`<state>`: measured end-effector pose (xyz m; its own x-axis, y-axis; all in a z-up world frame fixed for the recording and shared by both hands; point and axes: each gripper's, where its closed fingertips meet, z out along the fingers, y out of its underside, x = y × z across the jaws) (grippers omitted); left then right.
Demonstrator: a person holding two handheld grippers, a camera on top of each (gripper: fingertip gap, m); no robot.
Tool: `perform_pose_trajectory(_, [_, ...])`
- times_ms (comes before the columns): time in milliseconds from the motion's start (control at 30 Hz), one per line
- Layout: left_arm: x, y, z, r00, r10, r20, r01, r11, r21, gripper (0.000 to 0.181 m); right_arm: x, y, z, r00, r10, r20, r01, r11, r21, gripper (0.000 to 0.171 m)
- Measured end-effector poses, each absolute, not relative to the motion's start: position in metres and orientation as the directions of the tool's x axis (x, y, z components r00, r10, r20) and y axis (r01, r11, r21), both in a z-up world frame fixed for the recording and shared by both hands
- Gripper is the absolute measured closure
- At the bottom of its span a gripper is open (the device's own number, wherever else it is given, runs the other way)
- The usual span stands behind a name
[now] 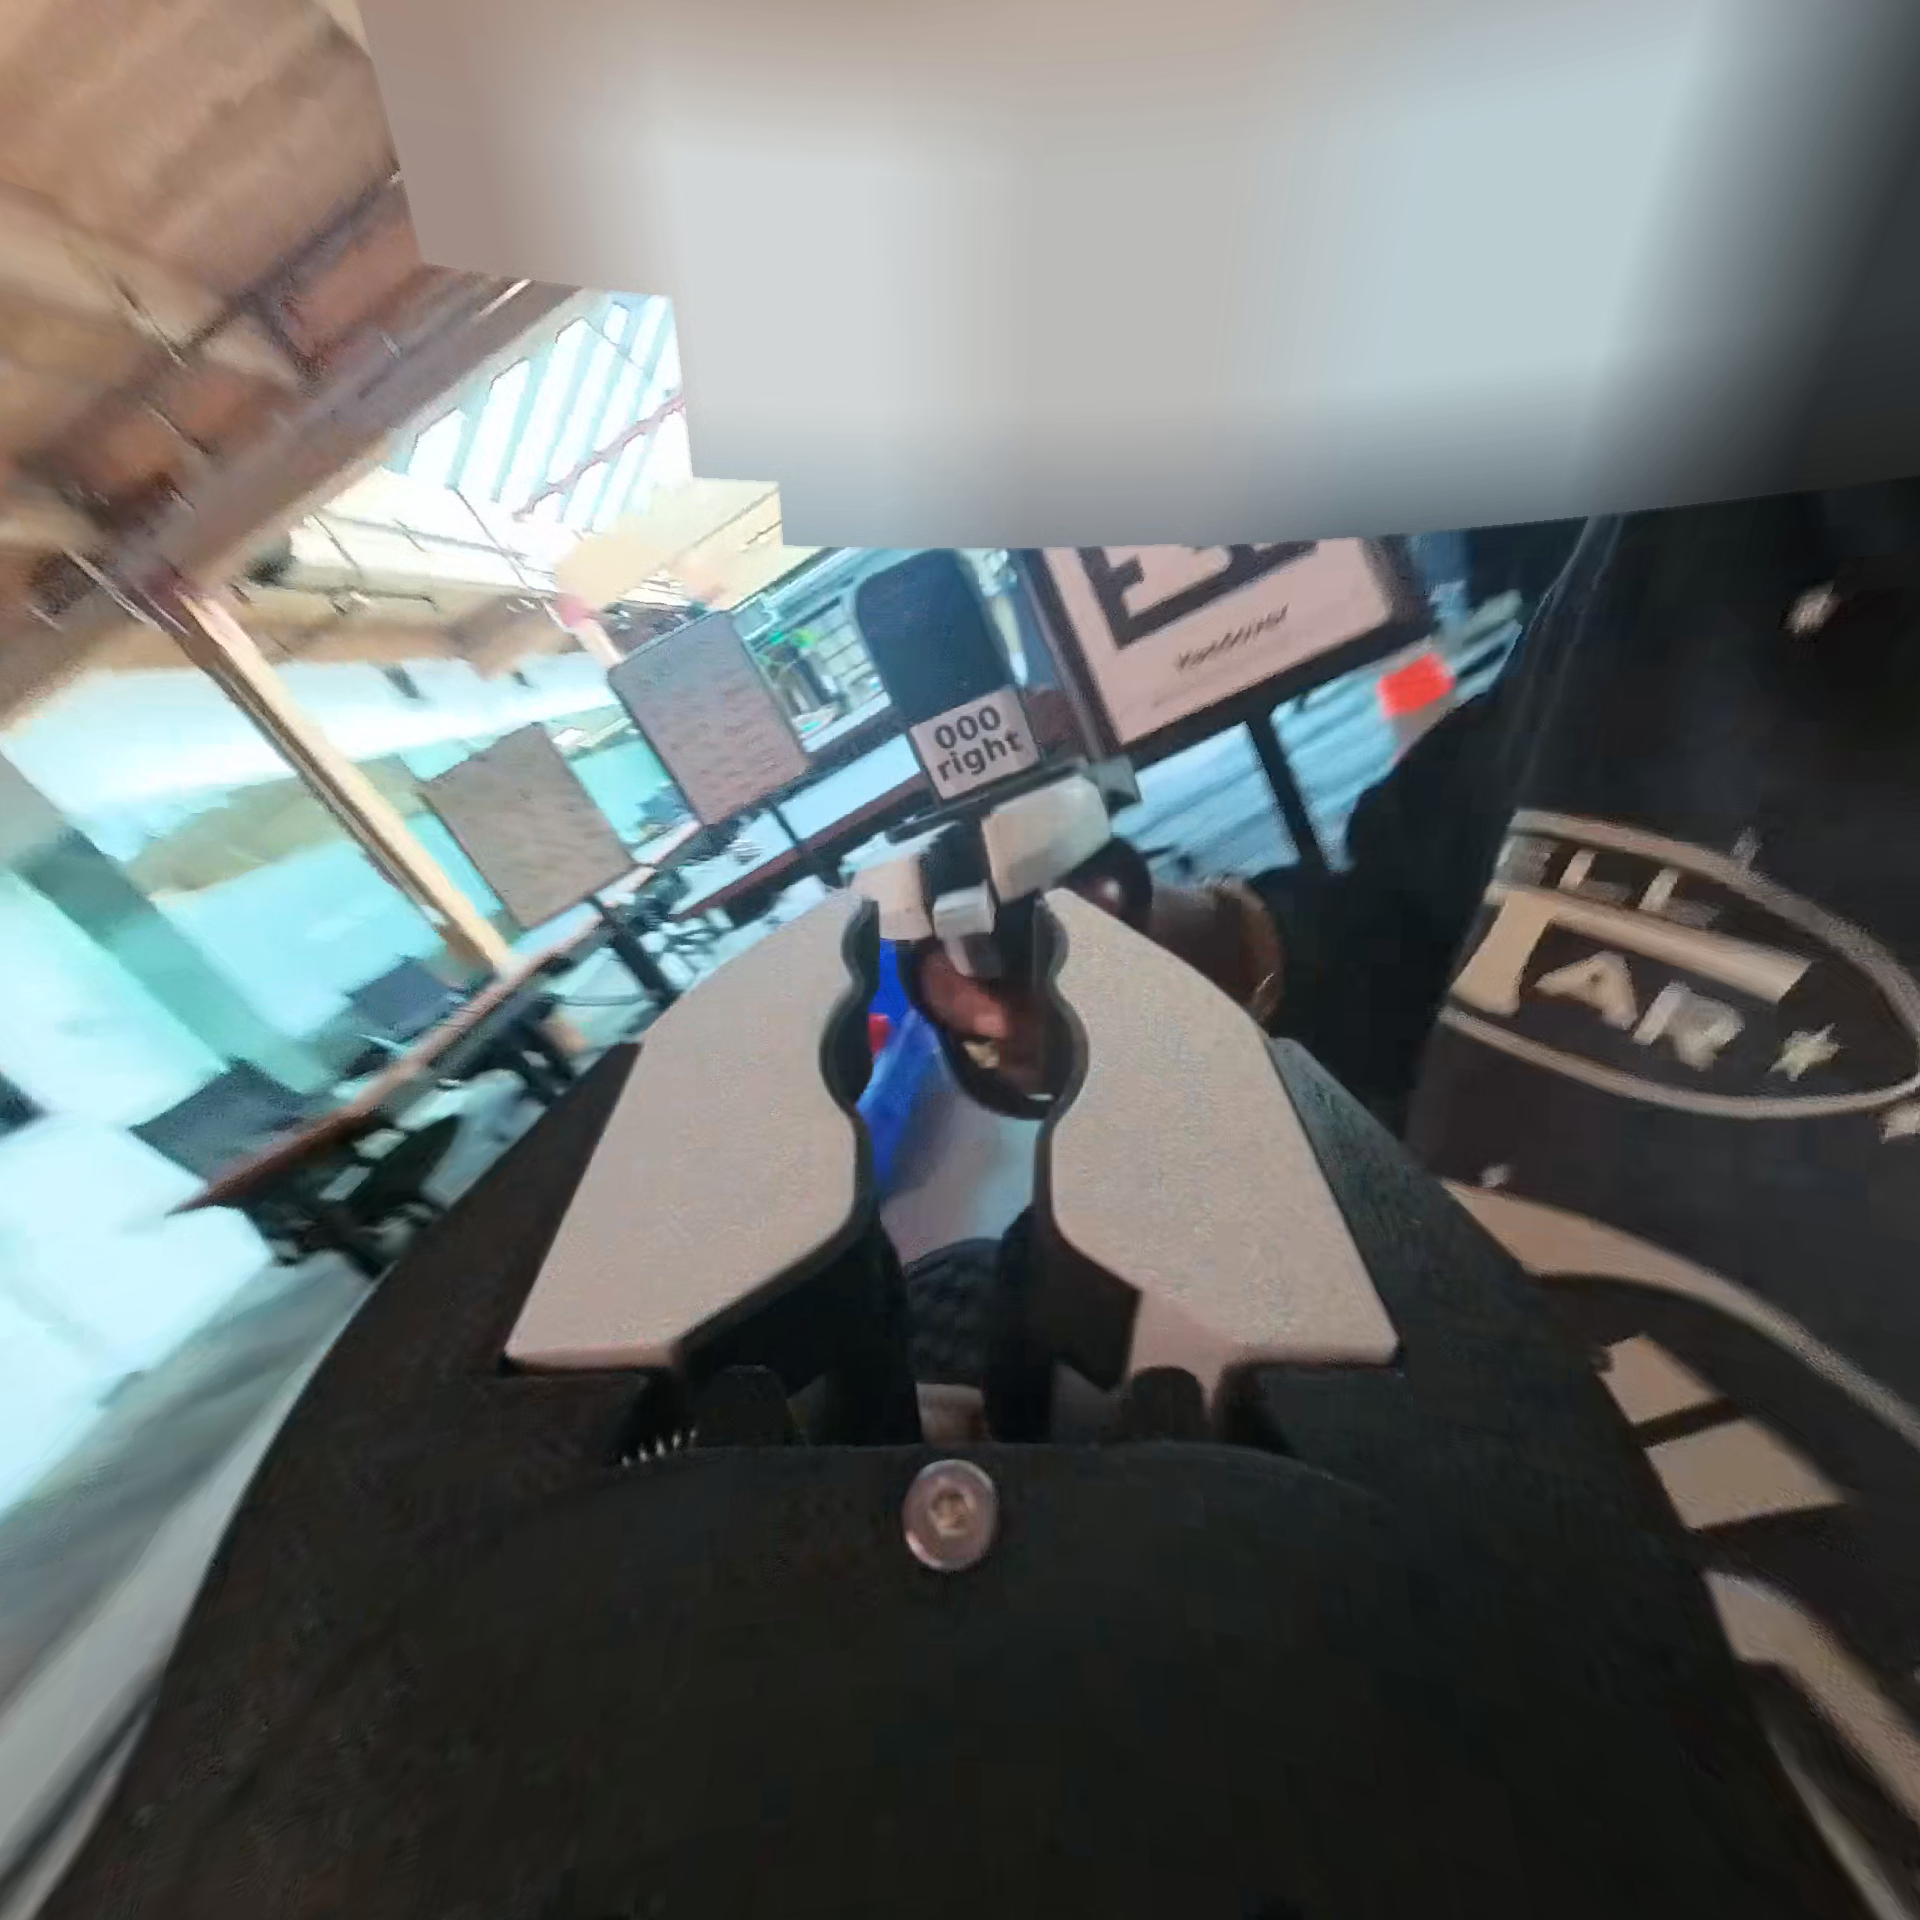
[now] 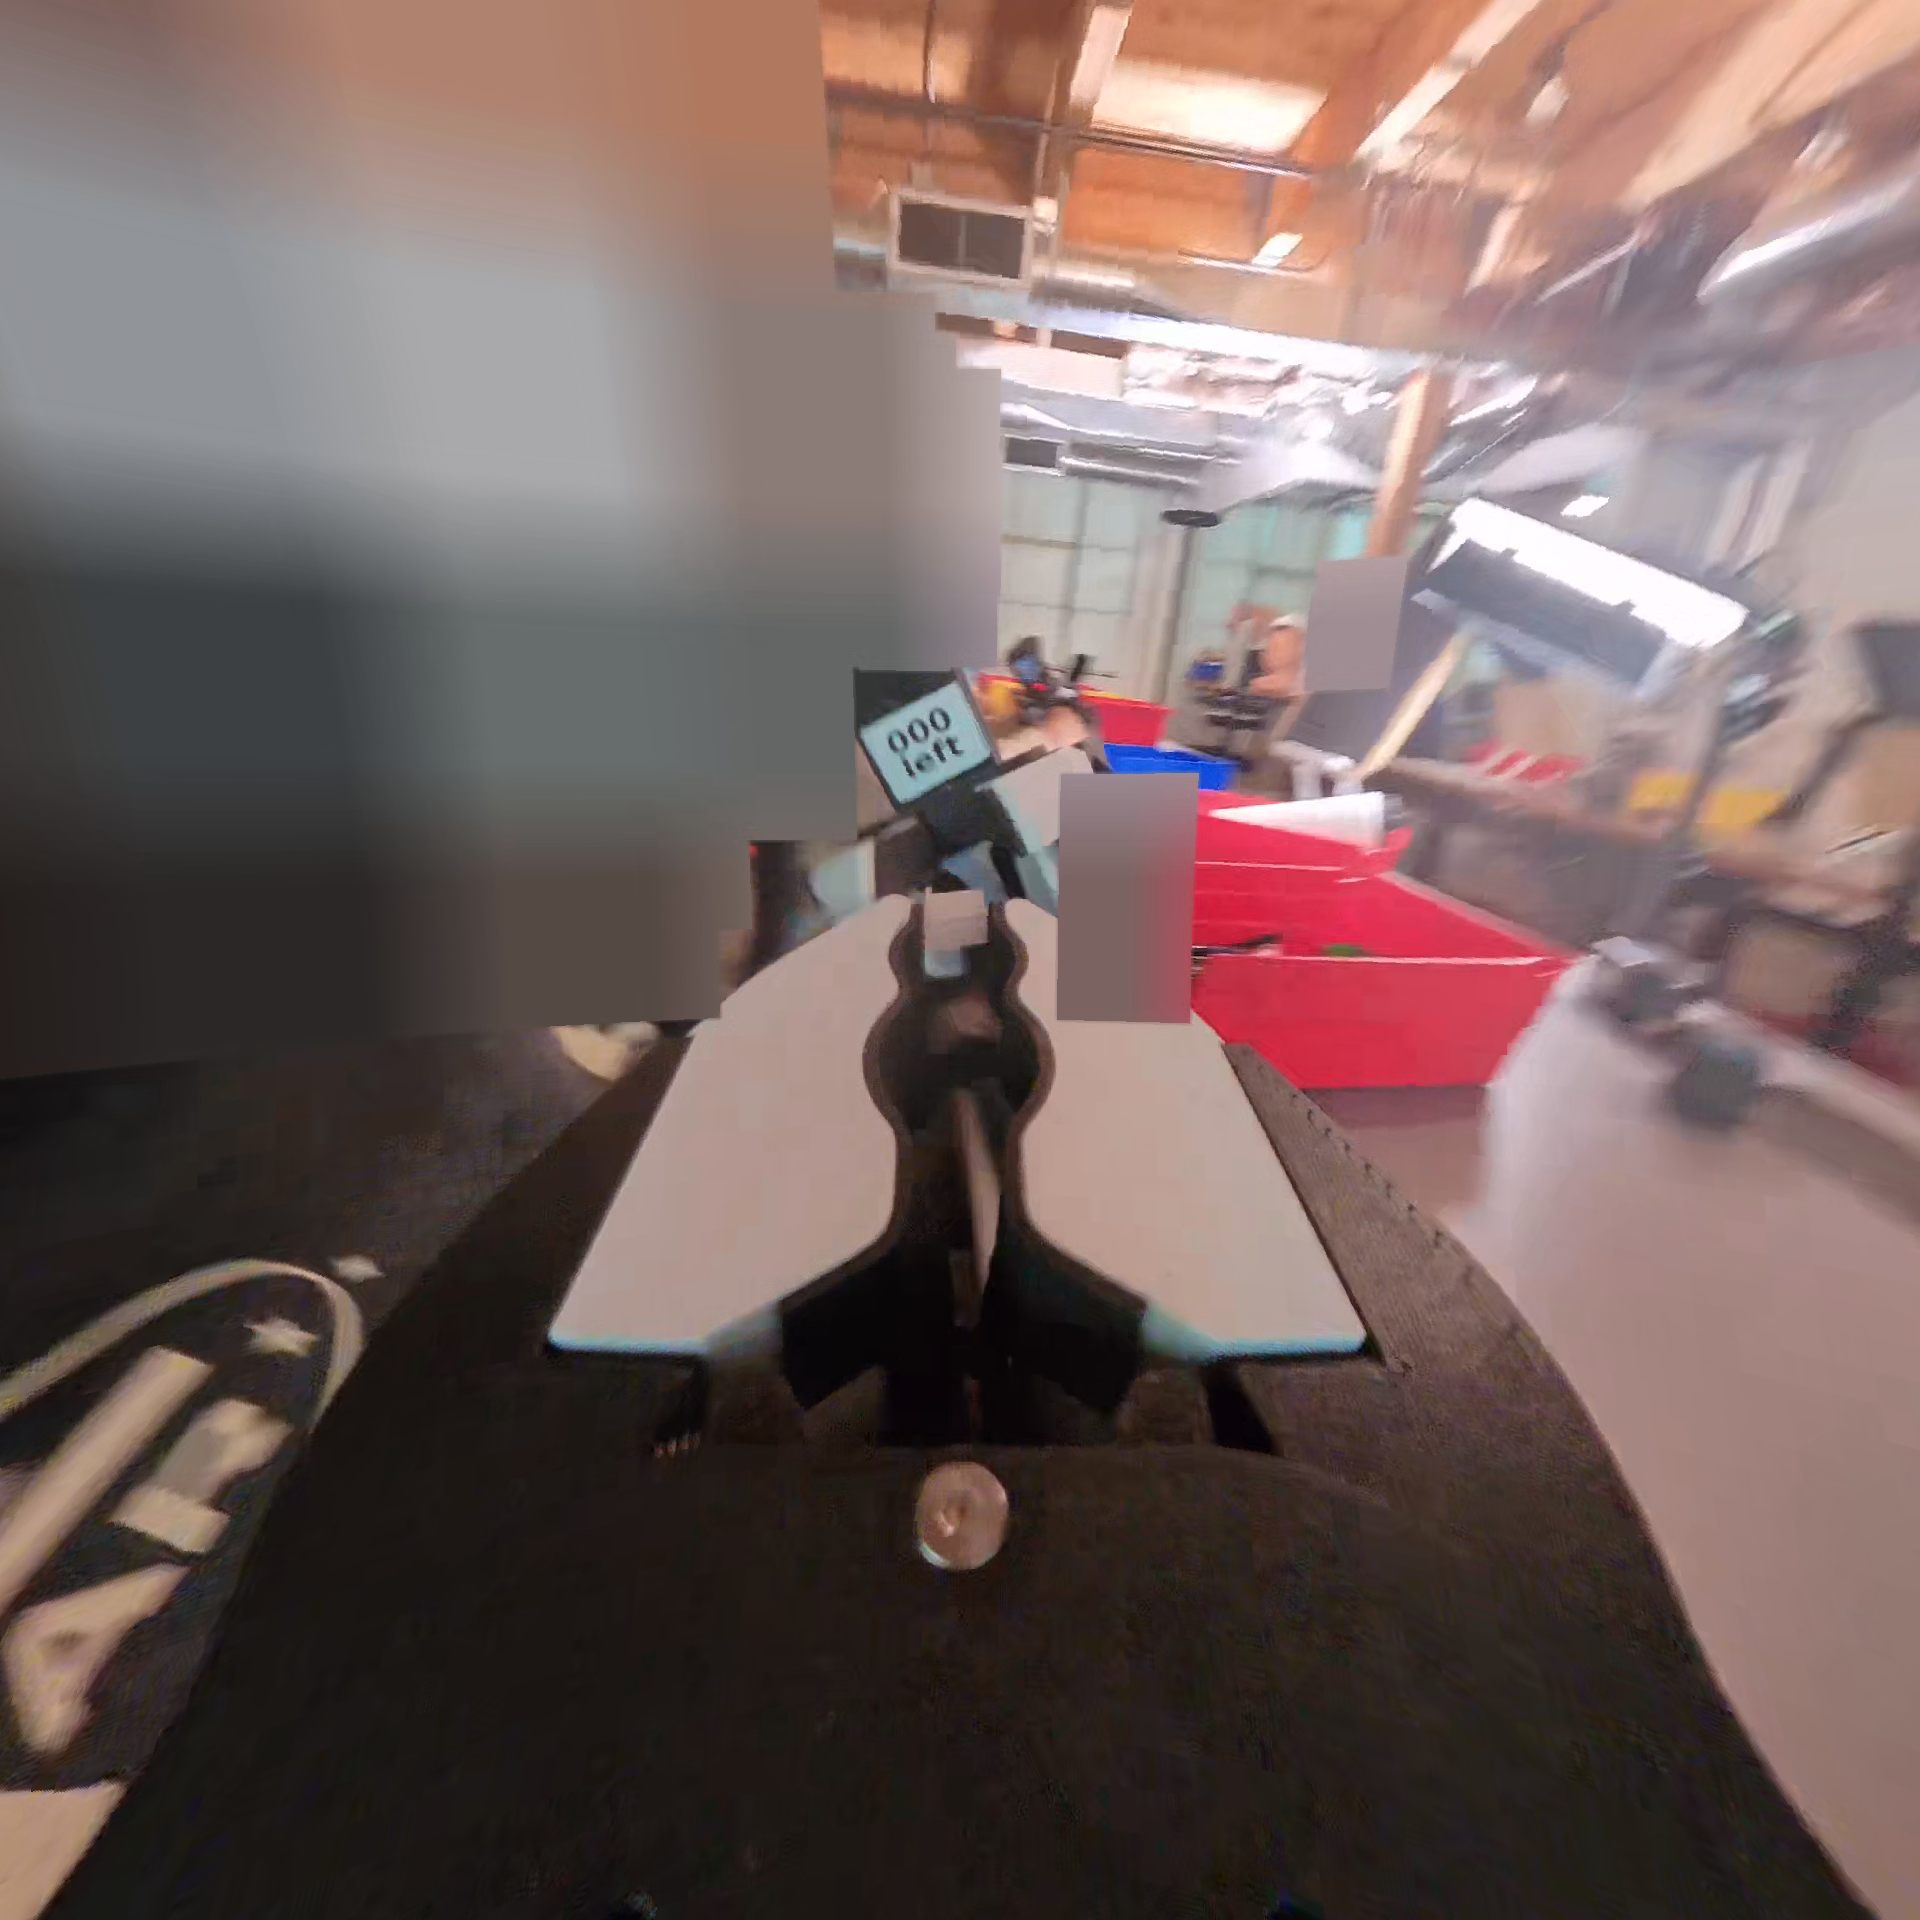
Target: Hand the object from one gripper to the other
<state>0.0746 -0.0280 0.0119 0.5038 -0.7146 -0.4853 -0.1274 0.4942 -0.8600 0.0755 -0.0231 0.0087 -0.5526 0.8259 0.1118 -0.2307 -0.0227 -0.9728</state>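
Observation:
The two grippers meet tip to tip in mid-air. In the right wrist view my right gripper (image 2: 956, 920) has its fingers close together on a dark, thin flat object (image 2: 977, 1195) seen edge-on between them. The left gripper's body (image 2: 966, 821) faces it just beyond the tips, partly hidden by mosaic patches. In the left wrist view my left gripper (image 1: 961, 920) stands open, its fingers either side of the dark object (image 1: 987, 1039), with a gap on the left side. The right gripper (image 1: 987, 883) holds the object's far end.
A person in a dark shirt with a pale emblem (image 1: 1662, 997) stands close at the right. Red bins (image 2: 1351, 987) and a blue bin (image 2: 1174, 758) stand ahead on the right. Long tables (image 1: 416, 1091) run off to the left. Pale floor (image 2: 1662, 1351) lies below. Less than 4 cm separates the two grippers' tips.

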Motion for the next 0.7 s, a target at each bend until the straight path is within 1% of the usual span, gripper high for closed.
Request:
perform_pose_trajectory(33, [0.075,-0.028,0.012,0.497,-0.751,-0.435,-0.089,0.455,-0.886,0.154,0.076,-0.024,0.008,-0.504,0.840,0.201,-0.264,0.072,-0.962,0.160])
perform_pose_trajectory(100, [0.078,-0.027,0.008,0.481,-0.784,-0.393,-0.081,0.406,-0.910,0.155,0.078,-0.026,0.009,-0.439,0.839,0.321,-0.310,0.194,-0.931,0.159])
perform_pose_trajectory(167, [0.083,-0.025,0.002,0.479,-0.782,-0.400,-0.123,0.392,-0.912,0.158,0.079,-0.028,0.010,-0.400,0.830,0.388,-0.340,0.259,-0.904,0.160])
perform_pose_trajectory(233, [0.087,-0.027,0.002,0.474,-0.764,-0.438,-0.138,0.427,-0.894,0.162,0.080,-0.029,0.009,-0.393,0.826,0.405,-0.340,0.278,-0.898,0.159])
perform_pose_trajectory(367, [0.087,-0.028,0.003,0.479,-0.740,-0.473,-0.163,0.454,-0.876,0.166,0.080,-0.031,0.008,-0.414,0.820,0.395,-0.335,0.266,-0.904,0.159])
perform_pose_trajectory(433, [0.086,-0.028,0.003,0.482,-0.728,-0.488,-0.176,0.466,-0.867,0.171,0.081,-0.033,0.008,-0.429,0.816,0.388,-0.332,0.257,-0.908,0.160])
perform_pose_trajectory(567, [0.086,-0.030,0.004,0.469,-0.720,-0.511,-0.177,0.490,-0.853,0.171,0.081,-0.035,0.008,-0.449,0.818,0.360,-0.323,0.227,-0.919,0.159])
perform_pose_trajectory(633, [0.084,-0.030,0.005,0.475,-0.678,-0.562,-0.205,0.536,-0.819,0.171,0.079,-0.034,0.008,-0.474,0.829,0.295,-0.290,0.170,-0.942,0.159])
perform_pose_trajectory(700, [0.079,-0.029,0.008,0.488,-0.579,-0.653,-0.269,0.612,-0.744,0.171,0.078,-0.032,0.008,-0.533,0.833,0.148,-0.208,0.040,-0.977,0.155])
